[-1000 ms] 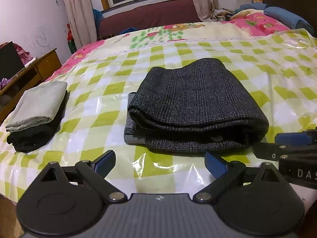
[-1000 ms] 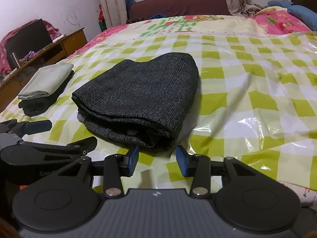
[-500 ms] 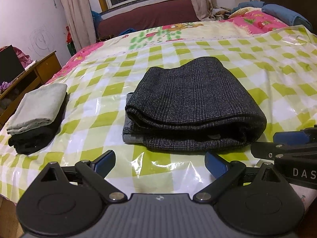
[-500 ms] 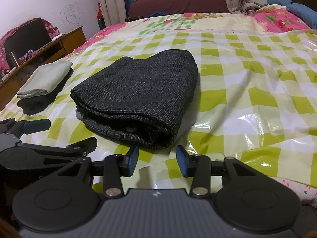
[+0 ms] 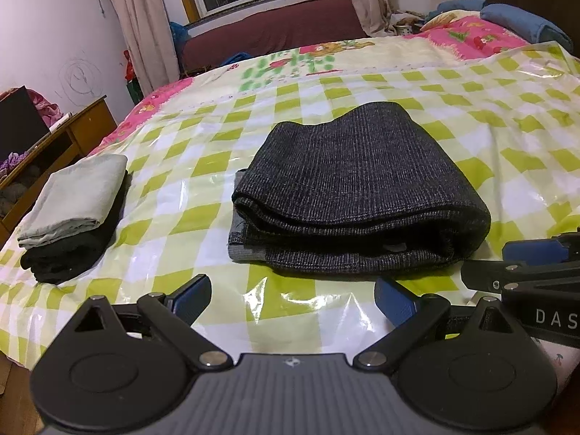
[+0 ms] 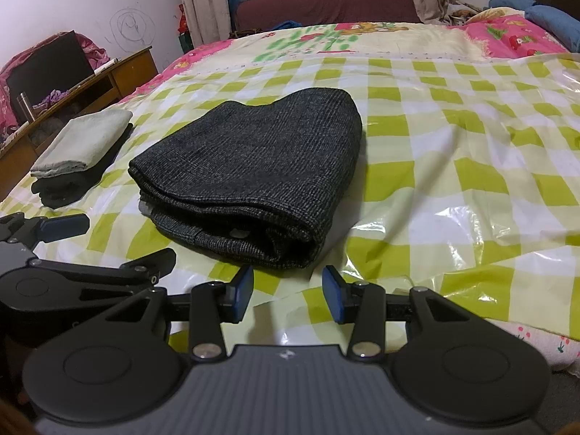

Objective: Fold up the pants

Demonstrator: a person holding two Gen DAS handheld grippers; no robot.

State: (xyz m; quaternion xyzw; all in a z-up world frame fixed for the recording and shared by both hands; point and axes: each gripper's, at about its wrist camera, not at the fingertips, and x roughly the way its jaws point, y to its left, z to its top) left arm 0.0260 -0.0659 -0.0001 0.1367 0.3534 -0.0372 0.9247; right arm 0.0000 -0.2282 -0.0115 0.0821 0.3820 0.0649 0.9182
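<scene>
Dark grey checked pants [image 5: 359, 192] [image 6: 253, 174] lie folded in a thick stack on the bed's green-and-white checked plastic sheet [image 5: 203, 217]. My left gripper [image 5: 291, 299] hovers just short of the stack's near edge, jaws wide open and empty. My right gripper [image 6: 288, 291] sits beside it near the stack's right front corner, also open with nothing between its blue pads. Each gripper shows at the edge of the other's view, the right gripper [image 5: 536, 253] and the left gripper [image 6: 72, 232].
A second folded pile, pale grey cloth [image 5: 72, 195] on black cloth [image 5: 72, 253], lies at the sheet's left edge. A wooden desk [image 6: 90, 87] stands left of the bed. Pillows and blue bedding [image 5: 522, 21] lie at the far right. Bare sheet spreads right of the pants.
</scene>
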